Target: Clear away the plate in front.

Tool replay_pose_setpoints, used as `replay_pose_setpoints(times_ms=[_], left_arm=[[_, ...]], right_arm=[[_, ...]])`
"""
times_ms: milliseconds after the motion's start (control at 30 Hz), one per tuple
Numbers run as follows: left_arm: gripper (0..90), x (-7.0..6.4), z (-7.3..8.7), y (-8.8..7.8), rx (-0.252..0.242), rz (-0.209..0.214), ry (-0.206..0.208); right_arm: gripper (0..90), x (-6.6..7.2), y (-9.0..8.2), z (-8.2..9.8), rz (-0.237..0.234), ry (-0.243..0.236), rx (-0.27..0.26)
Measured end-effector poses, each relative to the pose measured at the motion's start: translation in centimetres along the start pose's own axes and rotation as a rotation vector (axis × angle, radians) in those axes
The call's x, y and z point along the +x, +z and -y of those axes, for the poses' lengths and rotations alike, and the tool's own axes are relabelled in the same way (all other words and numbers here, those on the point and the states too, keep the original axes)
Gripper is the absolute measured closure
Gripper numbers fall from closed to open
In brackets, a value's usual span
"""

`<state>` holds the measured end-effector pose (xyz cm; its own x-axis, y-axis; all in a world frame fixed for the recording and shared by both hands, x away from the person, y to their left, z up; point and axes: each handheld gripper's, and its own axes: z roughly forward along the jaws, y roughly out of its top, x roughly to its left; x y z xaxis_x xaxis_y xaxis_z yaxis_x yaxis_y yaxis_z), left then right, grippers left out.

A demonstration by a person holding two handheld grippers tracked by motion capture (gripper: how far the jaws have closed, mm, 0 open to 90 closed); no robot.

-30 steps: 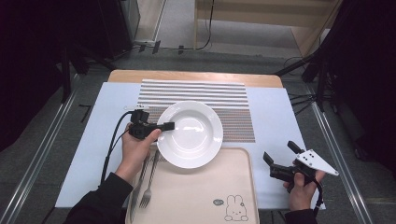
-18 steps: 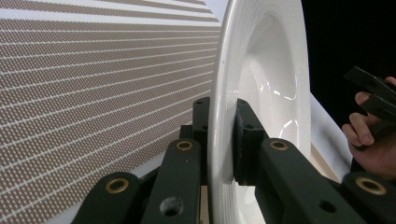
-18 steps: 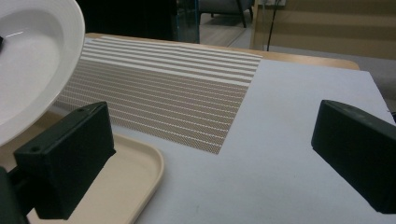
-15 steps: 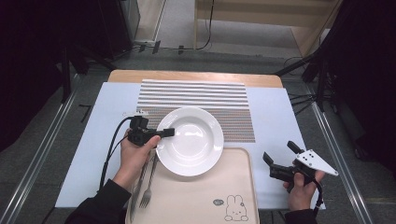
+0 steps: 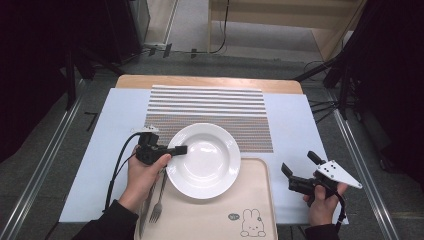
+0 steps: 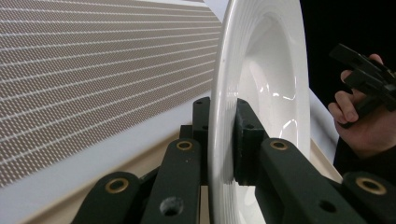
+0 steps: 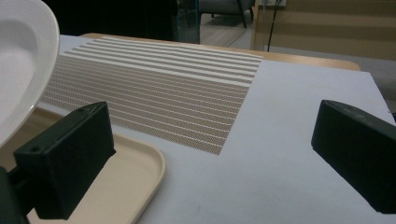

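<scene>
A white deep plate [image 5: 203, 160] hangs partly over the far edge of the beige tray [image 5: 260, 210], with my left gripper [image 5: 177, 149] shut on its left rim. In the left gripper view the two black pads press on either side of the plate [image 6: 271, 84] rim. My right gripper [image 5: 299, 162] is open to the right of the tray, over the pale blue cloth, with nothing between its fingers. In the right gripper view my right gripper [image 7: 215, 154] has only cloth in its gap, and the plate [image 7: 18, 56] is raised at the far left.
A fork [image 5: 159, 200] lies on the tray's left side beside my left hand. A brown-and-white striped placemat [image 5: 210, 110] lies beyond the plate on the cloth [image 5: 110, 130]. A rabbit drawing [image 5: 252, 225] marks the tray's near right part.
My left gripper has carried the plate toward me, from over the placemat to further over the tray's far edge. The right gripper has kept still.
</scene>
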<state>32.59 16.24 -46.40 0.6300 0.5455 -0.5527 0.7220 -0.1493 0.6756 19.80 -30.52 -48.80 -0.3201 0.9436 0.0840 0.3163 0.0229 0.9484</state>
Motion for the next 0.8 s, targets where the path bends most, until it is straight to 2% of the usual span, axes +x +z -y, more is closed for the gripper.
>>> replay_pose_setpoints(times_ms=[467, 800], left_arm=[[81.3, -1.0, 1.9, -0.5, 0.011, 0.037, -0.008], [81.3, -2.1, 3.6, -0.6, 0.041, 0.067, -0.006]], right_arm=[[0.0, 0.1, 0.1, 0.0, -0.002, 0.002, 0.001], [0.0, 0.1, 0.1, 0.0, -0.002, -0.003, 0.003]])
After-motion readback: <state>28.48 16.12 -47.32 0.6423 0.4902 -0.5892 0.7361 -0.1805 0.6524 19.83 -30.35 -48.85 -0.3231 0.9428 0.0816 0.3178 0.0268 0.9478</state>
